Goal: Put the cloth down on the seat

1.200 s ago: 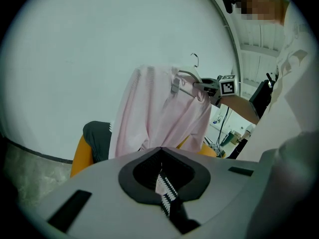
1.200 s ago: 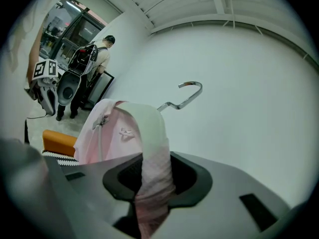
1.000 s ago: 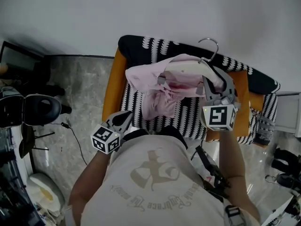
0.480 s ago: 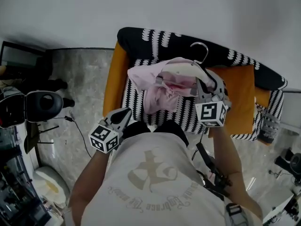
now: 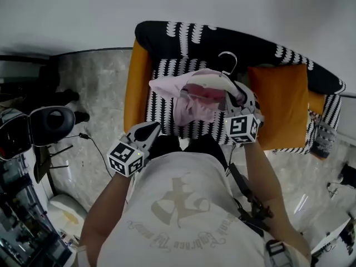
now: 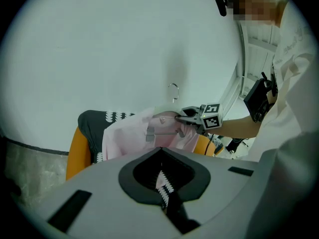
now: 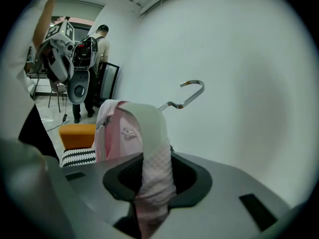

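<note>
Since a second ago the right gripper [image 5: 236, 98] has carried the hanger [image 5: 227, 61] and the cloth [image 5: 192, 102] leftward, off the near edge of the orange cushion [image 5: 281, 104] and over the middle of the seat [image 5: 162, 118]. Its jaws are clamped on the pink cloth where it drapes over the hanger's pale shoulder; the right gripper view shows the waffle fabric pinched between them, with the metal hook sticking out toward the white wall. The cloth hangs bunched below the hanger. From this steep angle I cannot tell whether its lower hem touches the striped cover or hangs just above it.

I see bare striped seat on the left, between the cloth and the orange armrest [image 5: 137, 88]. On the right, a strip of seat separates the gripper from the cushion. The left gripper [image 5: 149, 130] hovers at the seat's front left corner, apart from the cloth, its jaws drawn together on nothing.
</note>
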`<move>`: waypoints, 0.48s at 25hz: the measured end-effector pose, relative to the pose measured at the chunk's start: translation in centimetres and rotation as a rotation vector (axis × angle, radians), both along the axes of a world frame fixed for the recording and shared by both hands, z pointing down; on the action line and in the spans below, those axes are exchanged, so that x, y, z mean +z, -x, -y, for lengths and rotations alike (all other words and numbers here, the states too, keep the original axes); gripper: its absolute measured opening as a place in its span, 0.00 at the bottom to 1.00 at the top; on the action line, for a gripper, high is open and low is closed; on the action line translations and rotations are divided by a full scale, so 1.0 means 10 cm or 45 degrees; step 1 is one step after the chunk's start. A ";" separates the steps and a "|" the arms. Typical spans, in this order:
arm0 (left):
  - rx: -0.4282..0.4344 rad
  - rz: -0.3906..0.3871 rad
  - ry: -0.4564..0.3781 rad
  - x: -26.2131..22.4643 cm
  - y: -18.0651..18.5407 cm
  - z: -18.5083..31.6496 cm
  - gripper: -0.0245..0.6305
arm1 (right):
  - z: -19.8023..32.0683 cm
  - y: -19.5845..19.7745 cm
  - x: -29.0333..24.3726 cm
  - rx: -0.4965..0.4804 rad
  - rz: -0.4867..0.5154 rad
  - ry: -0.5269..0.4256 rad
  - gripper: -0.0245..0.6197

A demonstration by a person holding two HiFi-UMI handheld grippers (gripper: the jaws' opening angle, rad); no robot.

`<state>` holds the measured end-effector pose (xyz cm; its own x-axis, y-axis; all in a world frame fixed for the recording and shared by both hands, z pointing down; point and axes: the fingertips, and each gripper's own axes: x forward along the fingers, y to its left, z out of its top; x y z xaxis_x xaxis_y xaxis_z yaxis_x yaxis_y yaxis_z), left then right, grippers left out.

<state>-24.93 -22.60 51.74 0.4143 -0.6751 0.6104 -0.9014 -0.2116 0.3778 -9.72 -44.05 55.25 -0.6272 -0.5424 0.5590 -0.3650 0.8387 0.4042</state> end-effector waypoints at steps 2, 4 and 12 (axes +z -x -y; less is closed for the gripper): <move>0.009 0.001 0.016 0.01 0.01 -0.04 0.05 | -0.09 0.02 0.21 0.003 -0.015 0.045 0.24; 0.012 0.001 0.035 0.06 -0.01 -0.10 0.05 | -0.19 0.00 0.42 0.002 -0.032 0.087 0.24; 0.026 -0.016 0.096 0.21 -0.15 -0.14 0.05 | -0.41 -0.09 1.01 -0.011 -0.094 0.205 0.24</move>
